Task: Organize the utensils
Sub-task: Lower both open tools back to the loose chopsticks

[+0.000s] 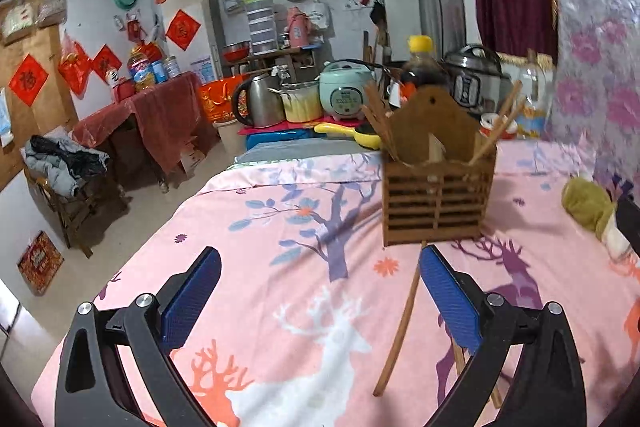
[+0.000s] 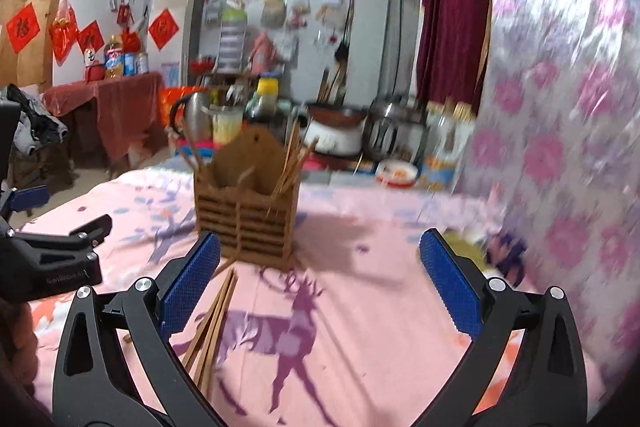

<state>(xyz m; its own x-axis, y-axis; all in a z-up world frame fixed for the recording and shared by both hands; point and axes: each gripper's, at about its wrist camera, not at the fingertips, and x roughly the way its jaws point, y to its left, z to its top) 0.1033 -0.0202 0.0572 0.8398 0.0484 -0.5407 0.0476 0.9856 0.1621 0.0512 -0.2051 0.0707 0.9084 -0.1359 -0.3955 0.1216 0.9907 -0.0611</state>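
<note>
Both my left gripper (image 1: 320,291) and right gripper (image 2: 320,279) hung spread wide, holding nothing. Loose chopsticks (image 2: 212,323) lay just inside my right gripper's left finger, the holder (image 2: 246,215) ahead. They looked light, stiff and probably slippery, so I'd pinch mid-shaft.

Both wrist cams low over the pink deer bedsheet (image 1: 304,307), facing the cluttered kitchen wall.
Shared: wooden chopstick holder (image 1: 438,187) (image 2: 248,211) near centre in both; right cam sits rightward, catching left gripper (image 2: 60,259) at its left edge.
</note>
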